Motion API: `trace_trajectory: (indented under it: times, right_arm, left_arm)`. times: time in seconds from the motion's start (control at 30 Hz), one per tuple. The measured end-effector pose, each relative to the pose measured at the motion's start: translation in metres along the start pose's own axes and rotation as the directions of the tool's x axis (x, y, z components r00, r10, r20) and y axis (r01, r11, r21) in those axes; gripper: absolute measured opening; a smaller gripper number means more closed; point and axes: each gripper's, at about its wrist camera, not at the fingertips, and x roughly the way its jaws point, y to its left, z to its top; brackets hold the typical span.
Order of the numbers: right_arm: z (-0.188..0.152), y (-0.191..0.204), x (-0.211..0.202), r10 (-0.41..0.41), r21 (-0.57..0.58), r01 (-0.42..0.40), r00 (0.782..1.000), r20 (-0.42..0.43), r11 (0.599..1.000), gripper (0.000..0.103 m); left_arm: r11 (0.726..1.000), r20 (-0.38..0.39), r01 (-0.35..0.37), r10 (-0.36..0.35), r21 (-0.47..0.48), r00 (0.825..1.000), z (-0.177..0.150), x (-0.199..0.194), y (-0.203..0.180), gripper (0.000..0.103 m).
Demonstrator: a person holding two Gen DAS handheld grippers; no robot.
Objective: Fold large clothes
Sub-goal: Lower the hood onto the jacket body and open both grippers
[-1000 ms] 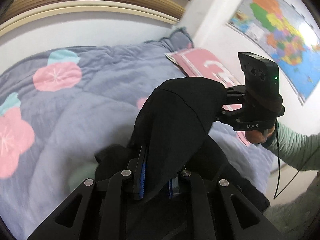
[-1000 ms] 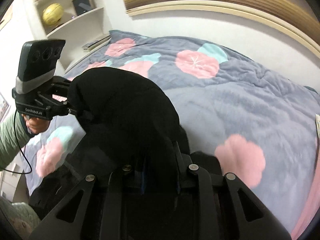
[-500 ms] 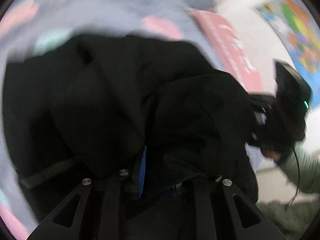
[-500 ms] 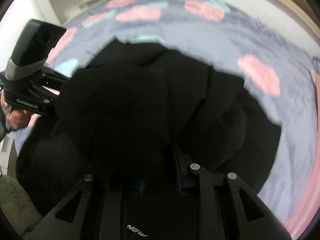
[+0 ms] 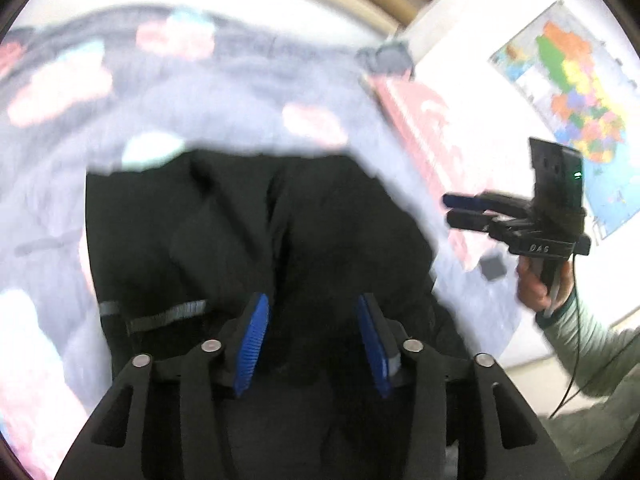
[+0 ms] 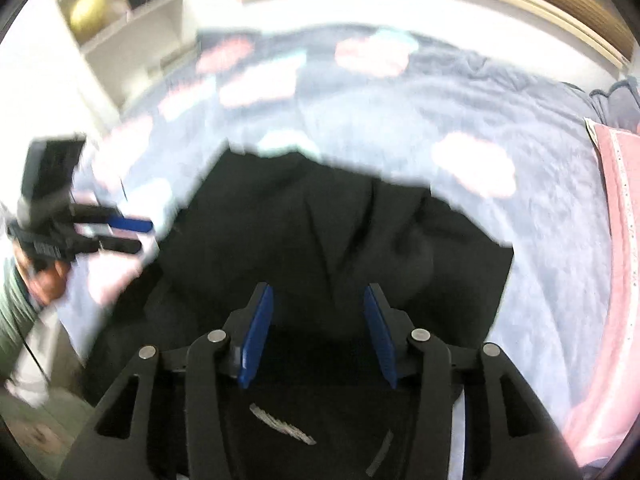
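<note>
Black garment (image 5: 248, 232) lies spread on the bed's floral quilt (image 6: 460, 112), w/ both tools just above its near edge. Left hand-held gripper (image 5: 312, 336) & right hand-held gripper (image 6: 318, 328) are opening, blue pads clear of the cloth, nothing pinched. Looks soft, limp & fairly heavy for cloth, prob. not slippery or fragile, so it'll sag & bunch; best taken at 2 corners or along a hem, one per side, w/ a thick pinch.
</note>
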Motion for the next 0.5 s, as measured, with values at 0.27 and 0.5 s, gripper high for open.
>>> trace_trajectory:
  times: [0.27,0.5]
  right_arm:
    - [0.023,0.012,0.080,0.032,0.124,-0.017,0.992,-0.124,0.992,0.052]
    - [-0.053,0.000,0.151,-0.035,0.155,0.090,0.945,-0.325,0.984,0.051]
  left_arm:
    - [0.977,-0.024,0.050,-0.057,-0.209,0.998,0.030,0.070,0.019,0.051]
    - [0.949,-0.202,-0.086,0.024,-0.304,0.979,-0.035,0.143,0.061,0.045]
